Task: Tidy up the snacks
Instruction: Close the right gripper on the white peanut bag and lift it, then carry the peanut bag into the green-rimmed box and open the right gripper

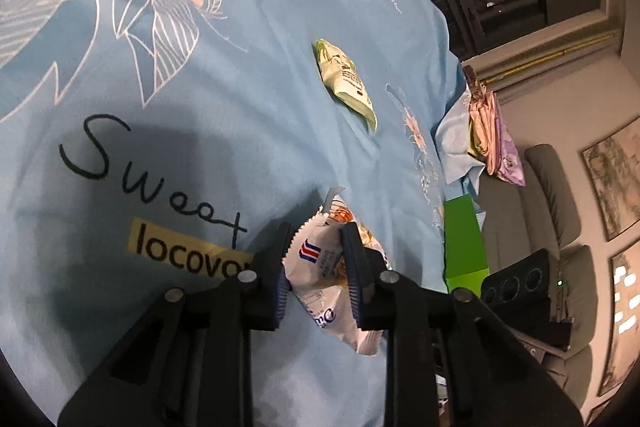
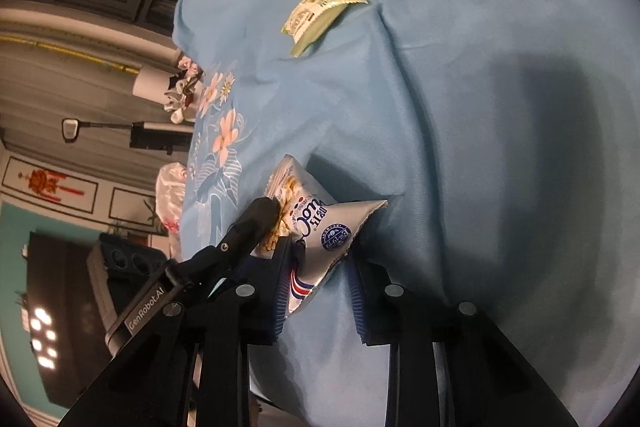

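Note:
A white snack bag [image 1: 320, 267] with blue print lies on the light blue flowered cloth [image 1: 208, 131]. My left gripper [image 1: 317, 233] is shut on one end of it, the bag squeezed between both ribbed pads. In the right wrist view the same white bag [image 2: 328, 227] sits between the pads of my right gripper [image 2: 320, 253], which is shut on its other end. The left gripper's finger [image 2: 260, 215] shows there, pressed on the bag's far corner. A pale green snack packet [image 1: 346, 79] lies alone farther out on the cloth [image 2: 480, 87], seen again as the green packet [image 2: 316, 15].
The cloth drops off at an edge, with a green box [image 1: 466, 243], a bundle of folded fabrics [image 1: 492, 139] and a grey sofa [image 1: 560, 203] beyond it. A yellow label [image 1: 180, 251] is stuck on the cloth. A white plastic bag [image 2: 170, 195] stands past the other edge.

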The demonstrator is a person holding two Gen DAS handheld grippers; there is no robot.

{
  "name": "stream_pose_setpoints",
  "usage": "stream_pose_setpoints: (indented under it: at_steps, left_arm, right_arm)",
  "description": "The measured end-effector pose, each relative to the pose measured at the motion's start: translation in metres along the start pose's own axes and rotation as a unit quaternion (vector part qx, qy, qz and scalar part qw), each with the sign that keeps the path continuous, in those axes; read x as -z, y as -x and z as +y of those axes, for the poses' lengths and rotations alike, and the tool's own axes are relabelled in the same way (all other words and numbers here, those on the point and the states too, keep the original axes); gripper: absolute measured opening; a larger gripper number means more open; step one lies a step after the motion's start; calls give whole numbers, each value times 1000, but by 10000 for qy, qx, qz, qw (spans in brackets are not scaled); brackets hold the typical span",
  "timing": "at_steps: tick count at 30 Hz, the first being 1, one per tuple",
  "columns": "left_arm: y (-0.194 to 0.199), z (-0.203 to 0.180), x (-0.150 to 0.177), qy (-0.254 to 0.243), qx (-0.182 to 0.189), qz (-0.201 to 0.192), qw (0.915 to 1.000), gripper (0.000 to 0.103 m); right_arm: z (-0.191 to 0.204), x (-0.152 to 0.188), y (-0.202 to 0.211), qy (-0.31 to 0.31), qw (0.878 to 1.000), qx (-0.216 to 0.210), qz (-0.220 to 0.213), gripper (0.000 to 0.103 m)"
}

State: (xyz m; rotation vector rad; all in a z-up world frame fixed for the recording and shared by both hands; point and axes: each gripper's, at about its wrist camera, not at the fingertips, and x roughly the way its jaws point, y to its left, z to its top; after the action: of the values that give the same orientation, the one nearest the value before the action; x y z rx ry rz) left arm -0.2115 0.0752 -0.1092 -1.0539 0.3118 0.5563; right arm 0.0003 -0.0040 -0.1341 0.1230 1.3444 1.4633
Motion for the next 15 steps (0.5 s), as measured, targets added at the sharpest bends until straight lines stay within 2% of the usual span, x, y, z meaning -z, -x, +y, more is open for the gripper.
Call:
stream_pose_setpoints:
  at_steps: [3,8,13,15]
  left_arm:
    - [3,-3,0,-2,5,54,10000,20]
    - [13,-27,1,-311,-112,-156,9993,18]
    - [20,-72,-2,-720,39,-295,9970,17]
    - [17,-98,-3,-919,183,-281,9952,16]
  right_arm:
    - [-2,-1,4,-13,10000,-59,-38,27]
    - [7,-3,22,126,9995,-158,-228,26]
    - [6,-11,63,159,9967,-569,-560,25]
    - [4,-17,84,169,9951,-593,-774,24]
